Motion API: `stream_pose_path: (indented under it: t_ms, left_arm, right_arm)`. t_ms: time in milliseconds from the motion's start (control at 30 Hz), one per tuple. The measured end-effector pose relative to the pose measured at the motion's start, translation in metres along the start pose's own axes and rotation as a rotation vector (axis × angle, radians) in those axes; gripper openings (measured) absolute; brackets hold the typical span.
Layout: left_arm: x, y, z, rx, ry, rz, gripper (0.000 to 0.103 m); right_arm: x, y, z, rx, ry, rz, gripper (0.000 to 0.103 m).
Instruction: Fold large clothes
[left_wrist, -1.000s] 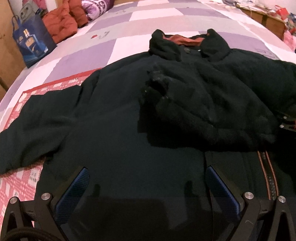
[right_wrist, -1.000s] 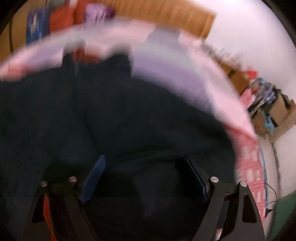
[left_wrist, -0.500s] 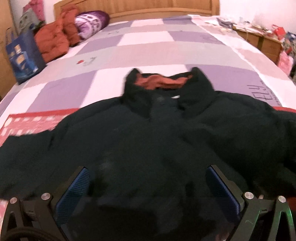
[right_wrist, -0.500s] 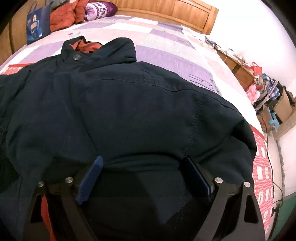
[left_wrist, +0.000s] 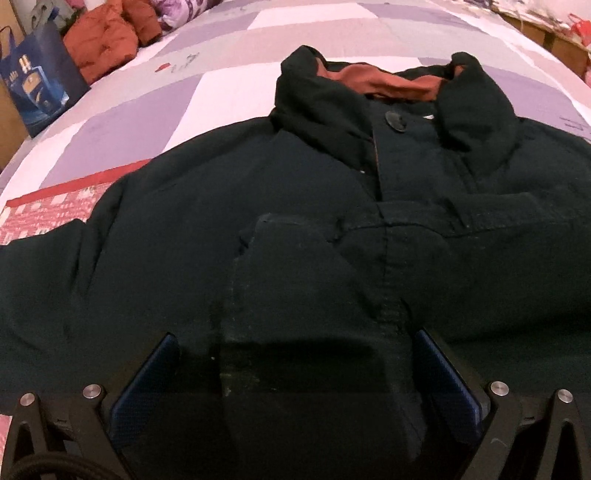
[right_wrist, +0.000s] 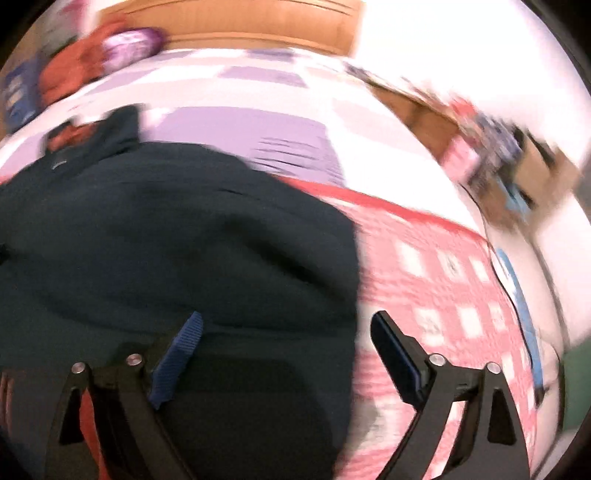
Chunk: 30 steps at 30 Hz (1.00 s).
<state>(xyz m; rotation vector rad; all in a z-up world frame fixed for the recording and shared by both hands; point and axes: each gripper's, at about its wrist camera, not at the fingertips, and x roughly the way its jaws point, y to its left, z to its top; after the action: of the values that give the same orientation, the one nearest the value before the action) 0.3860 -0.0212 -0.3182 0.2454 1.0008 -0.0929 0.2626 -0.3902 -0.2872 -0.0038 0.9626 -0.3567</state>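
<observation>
A large dark jacket (left_wrist: 184, 240) lies spread face up on the bed, its collar (left_wrist: 388, 81) showing rust-orange lining. One sleeve (left_wrist: 303, 280) is folded across the chest, and its cuff end lies loose between the fingers of my left gripper (left_wrist: 295, 334), which is open and low over the cloth. In the blurred right wrist view my right gripper (right_wrist: 287, 314) hangs over the jacket's (right_wrist: 166, 229) right edge with its jaws opening. One finger is over dark cloth, the other over the quilt, and nothing is pinched.
The bed has a purple-and-white patchwork cover (left_wrist: 147, 110) and a pink-red checked quilt (right_wrist: 443, 266) under the jacket's sides. A blue bag (left_wrist: 33, 85) and an orange-red garment (left_wrist: 107, 44) sit at the far left. Cluttered furniture (right_wrist: 498, 155) stands beside the bed on the right.
The left gripper moved lower and closer over the jacket's chest, so the folded sleeve now lies between its fingers. The right gripper swung right to the jacket's edge and its jaws widened.
</observation>
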Motion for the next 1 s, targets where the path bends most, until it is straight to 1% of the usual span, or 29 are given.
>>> stream_pose_path:
  t_ms: [67,133,200,233,267,333,367,400,433,500,533,567,600,633,667,700,733,767,800,833,867,900,967,1000]
  left_arm:
    - [-0.002,-0.006,0.002,0.028,-0.008,0.030,0.103]
    - [-0.008,-0.010,0.003,0.034,-0.005,0.055,0.103]
    - [-0.020,-0.013,0.005,0.041,-0.025,0.064,0.103]
    - [-0.027,-0.014,0.004,0.044,-0.042,0.041,0.103]
    - [-0.036,-0.016,0.005,0.046,-0.061,0.018,0.103]
    - [-0.053,-0.024,0.009,0.051,-0.103,-0.029,0.103]
    - [-0.059,-0.032,0.013,0.054,-0.120,-0.057,0.103]
    - [-0.064,-0.041,0.016,0.060,-0.136,-0.087,0.103]
    - [-0.064,-0.052,0.021,0.076,-0.140,-0.104,0.103]
    - [-0.054,-0.072,0.029,0.104,-0.110,-0.118,0.103]
    - [-0.045,-0.080,0.034,0.116,-0.080,-0.119,0.103]
    - [-0.029,-0.087,0.037,0.141,-0.045,-0.080,0.103]
    - [-0.021,-0.088,0.037,0.155,-0.030,-0.046,0.103]
    - [-0.004,-0.081,0.038,0.159,0.001,-0.018,0.103]
    - [0.004,-0.069,0.040,0.129,0.012,-0.040,0.103]
    - [0.006,-0.058,0.039,0.105,0.008,-0.047,0.103]
    - [0.006,-0.052,0.038,0.100,0.000,-0.035,0.103]
    - [0.005,-0.040,0.037,0.107,-0.022,-0.002,0.103]
    - [0.006,-0.032,0.037,0.111,-0.026,0.010,0.103]
    - [0.009,-0.023,0.036,0.100,-0.017,0.012,0.103]
    - [0.011,-0.013,0.034,0.078,-0.009,0.005,0.103]
    - [0.012,-0.005,0.034,0.060,-0.007,-0.005,0.103]
    - [0.012,0.000,0.033,0.037,0.005,-0.018,0.103]
    - [0.010,0.000,0.033,0.029,0.007,-0.015,0.103]
  right_arm:
    - [0.005,-0.023,-0.001,0.066,0.024,0.016,0.101]
    - [0.003,-0.027,-0.001,0.047,0.020,-0.002,0.101]
    - [-0.008,-0.019,0.000,-0.003,-0.020,-0.049,0.100]
    - [-0.015,-0.015,0.000,-0.021,-0.048,-0.069,0.100]
    - [-0.026,-0.012,0.001,-0.031,-0.091,-0.066,0.100]
    - [-0.048,0.000,0.005,-0.036,-0.178,-0.005,0.100]
    - [-0.057,0.007,0.007,-0.046,-0.206,0.021,0.100]
    - [-0.063,0.019,0.012,-0.070,-0.226,0.058,0.100]
    - [-0.064,0.031,0.017,-0.095,-0.226,0.086,0.100]
    - [-0.058,0.060,0.027,-0.152,-0.200,0.144,0.100]
    - [-0.052,0.074,0.031,-0.180,-0.181,0.143,0.100]
    - [-0.047,0.084,0.034,-0.208,-0.168,0.142,0.100]
    - [-0.038,0.093,0.036,-0.238,-0.143,0.139,0.100]
    - [-0.029,0.098,0.037,-0.266,-0.112,0.122,0.100]
    - [-0.014,0.097,0.038,-0.292,-0.079,0.072,0.100]
    - [-0.003,0.090,0.041,-0.277,-0.047,0.061,0.100]
    - [0.008,0.072,0.046,-0.218,-0.012,0.077,0.099]
    - [0.016,0.054,0.049,-0.161,0.007,0.093,0.089]
    - [0.018,0.035,0.050,-0.108,0.008,0.127,0.082]
    - [0.019,0.023,0.050,-0.079,0.006,0.165,0.072]
    - [0.021,0.014,0.048,-0.079,0.010,0.175,0.065]
    - [0.021,0.009,0.045,-0.093,0.007,0.183,0.062]
    - [0.020,0.004,0.042,-0.090,0.006,0.199,0.062]
    - [0.020,0.000,0.041,-0.067,0.010,0.209,0.062]
